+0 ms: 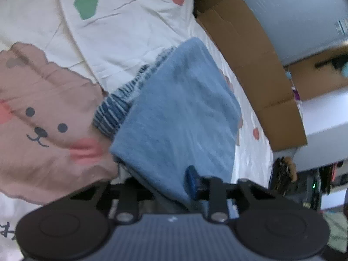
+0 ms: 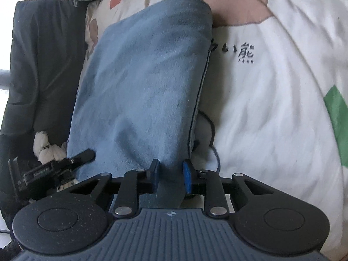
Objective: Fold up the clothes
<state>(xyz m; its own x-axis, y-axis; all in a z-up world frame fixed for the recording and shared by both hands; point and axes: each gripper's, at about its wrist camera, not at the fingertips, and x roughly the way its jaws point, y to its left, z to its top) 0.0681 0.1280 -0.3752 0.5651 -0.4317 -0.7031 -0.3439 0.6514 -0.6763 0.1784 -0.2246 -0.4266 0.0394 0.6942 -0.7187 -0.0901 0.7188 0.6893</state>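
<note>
A folded light-blue denim garment (image 1: 180, 108) lies on a white bedspread (image 1: 130, 32) printed with a pink bear. Its striped inner hem (image 1: 117, 108) shows at the left edge. My left gripper (image 1: 171, 184) grips the garment's near end. One blue pad (image 1: 192, 182) shows and the other is hidden under the cloth. In the right wrist view the same denim (image 2: 141, 76) stretches away from me. My right gripper (image 2: 171, 174) is shut on a pinched fold of it, between both blue pads (image 2: 187, 174).
A cardboard box (image 1: 250, 65) runs along the bed's right edge, with a grey panel (image 1: 293, 10) behind it. A black padded seat (image 2: 43, 65), a white plush toy (image 2: 47, 148) and a black clamp (image 2: 54, 167) sit left of the denim. A thin cable (image 2: 215, 152) lies at its right.
</note>
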